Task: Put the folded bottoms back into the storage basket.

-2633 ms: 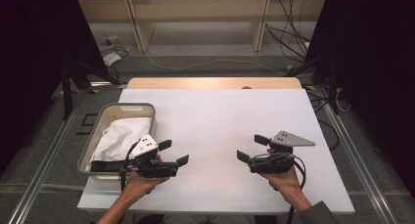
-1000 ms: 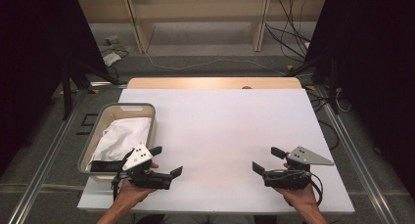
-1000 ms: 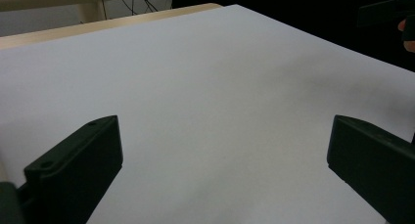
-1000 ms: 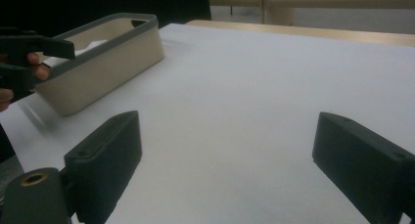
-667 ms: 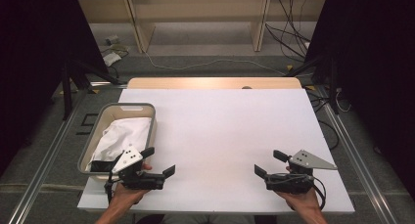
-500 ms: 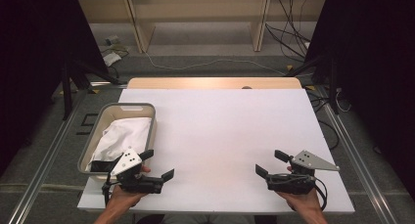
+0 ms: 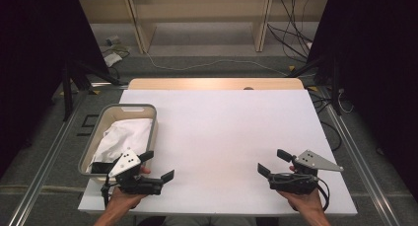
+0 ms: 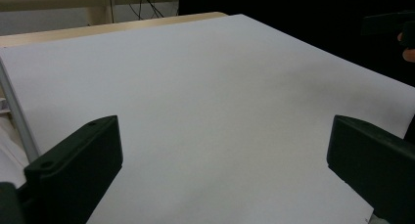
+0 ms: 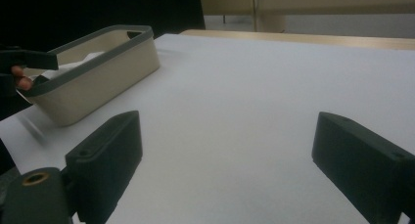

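White cloth (image 7: pixel 121 139) lay bunched in the grey-rimmed tub (image 7: pixel 154 132) that stood along the left edge of the tabletop (image 7: pixel 222 132), toward its near corner, and that was the thing I had closest to hand. My left gripper (image 7: pixel 157 167) hovered just beside the tub's near end, at the near edge, with its jaws spread wide and nothing between them; in the left gripper view only bare white surface lay past them. My right gripper (image 7: pixel 268 163) hung low near the near right corner, well apart from the tub, its jaws likewise wide and empty, and in the right gripper view the tub (image 9: pixel 98 82) stood off to the side. I judged that the main risk was at the tub wall: if I reached in from so close, a jaw could catch the rim and shove or tip the tub toward the edge, since it looked light. The cloth could also snag on the rim and drag the tub along, or I might pinch only a loose fold and have it slip out. I could read no brand, label or writing anywhere.
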`<action>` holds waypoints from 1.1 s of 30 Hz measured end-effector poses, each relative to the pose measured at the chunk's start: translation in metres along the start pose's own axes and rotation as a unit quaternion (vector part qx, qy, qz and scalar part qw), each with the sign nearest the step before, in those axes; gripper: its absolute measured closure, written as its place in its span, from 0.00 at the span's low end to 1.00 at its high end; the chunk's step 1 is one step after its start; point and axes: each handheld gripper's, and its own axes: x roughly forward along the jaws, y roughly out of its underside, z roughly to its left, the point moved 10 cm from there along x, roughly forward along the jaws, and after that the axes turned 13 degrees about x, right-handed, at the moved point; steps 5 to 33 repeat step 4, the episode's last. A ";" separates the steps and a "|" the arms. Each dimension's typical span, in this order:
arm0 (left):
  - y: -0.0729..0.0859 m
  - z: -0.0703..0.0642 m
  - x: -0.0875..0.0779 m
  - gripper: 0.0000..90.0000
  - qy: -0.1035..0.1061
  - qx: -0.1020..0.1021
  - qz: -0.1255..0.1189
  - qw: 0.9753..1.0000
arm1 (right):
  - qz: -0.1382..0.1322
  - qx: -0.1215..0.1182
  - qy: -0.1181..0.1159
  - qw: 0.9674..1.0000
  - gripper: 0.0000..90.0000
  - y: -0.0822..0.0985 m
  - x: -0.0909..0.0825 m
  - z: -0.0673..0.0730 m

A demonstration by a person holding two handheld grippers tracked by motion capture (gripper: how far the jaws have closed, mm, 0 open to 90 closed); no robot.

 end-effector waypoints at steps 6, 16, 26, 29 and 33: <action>0.000 -0.001 0.001 0.00 0.001 0.001 0.001 1.000 | -0.002 -0.002 0.001 1.000 0.14 -0.001 0.000 0.000; 0.000 -0.001 0.001 0.00 0.001 0.001 0.001 1.000 | -0.002 -0.002 0.001 1.000 0.14 -0.001 0.000 0.000; 0.000 -0.001 0.001 0.00 0.001 0.001 0.001 1.000 | -0.002 -0.002 0.001 1.000 0.14 -0.001 0.000 0.000; 0.000 -0.001 0.001 0.00 0.001 0.001 0.001 1.000 | -0.002 -0.002 0.001 1.000 0.14 -0.001 0.000 0.000; 0.000 -0.001 0.001 0.00 0.001 0.001 0.001 1.000 | -0.002 -0.002 0.001 1.000 0.14 -0.001 0.000 0.000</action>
